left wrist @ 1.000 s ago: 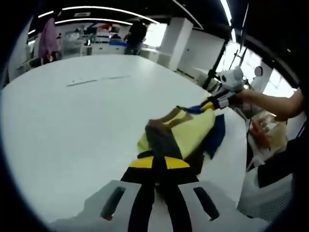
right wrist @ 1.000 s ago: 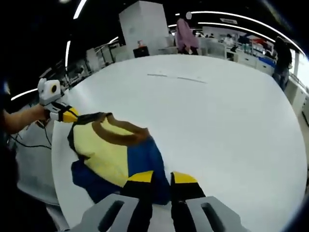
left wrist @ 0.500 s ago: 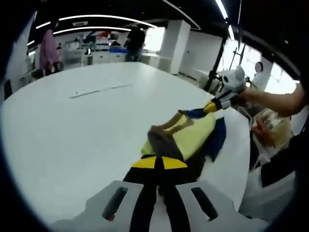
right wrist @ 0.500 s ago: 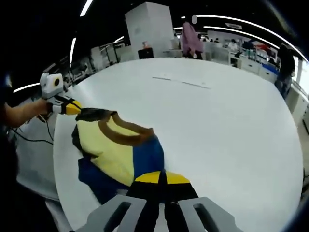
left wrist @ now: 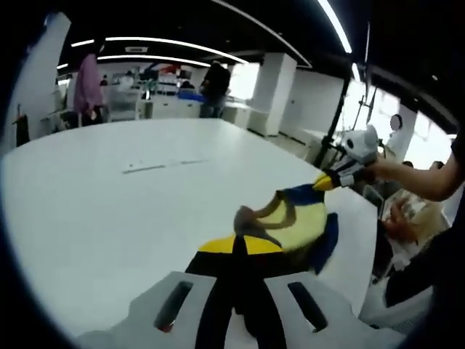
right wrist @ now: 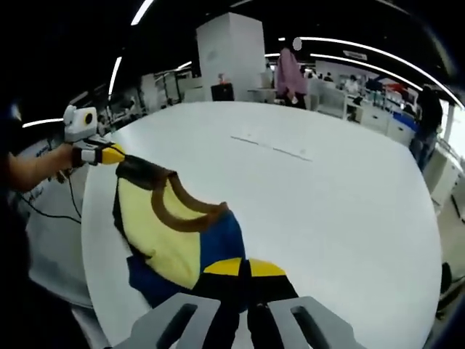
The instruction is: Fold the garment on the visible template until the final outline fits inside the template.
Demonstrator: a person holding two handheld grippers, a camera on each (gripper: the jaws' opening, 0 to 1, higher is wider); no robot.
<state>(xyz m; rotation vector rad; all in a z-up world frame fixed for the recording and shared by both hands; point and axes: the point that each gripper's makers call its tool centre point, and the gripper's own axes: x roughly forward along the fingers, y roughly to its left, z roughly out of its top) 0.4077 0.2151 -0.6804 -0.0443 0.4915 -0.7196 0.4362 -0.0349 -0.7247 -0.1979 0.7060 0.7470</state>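
The garment [right wrist: 174, 236] is a yellow top with blue panels and a brown collar, stretched between both grippers above the near edge of the white table [right wrist: 320, 189]. In the right gripper view my right gripper [right wrist: 243, 270] is shut on its blue part, and the left gripper [right wrist: 109, 154] at the far left is shut on its dark corner. In the left gripper view my left gripper [left wrist: 238, 247] is shut on the garment [left wrist: 294, 225], while the right gripper [left wrist: 328, 181] pinches the blue corner at the far end. A thin template line [right wrist: 272, 147] lies mid-table.
The big white table [left wrist: 109, 196] runs far ahead of both grippers, its edge close behind the garment. People [left wrist: 89, 83] stand beyond it by desks and a white pillar [right wrist: 232, 62]. A person's forearm [left wrist: 421, 174] holds the right gripper.
My right gripper closed on the blue part of the garment. Both grippers have lifted the garment, so it now hangs stretched between them instead of lying flat.
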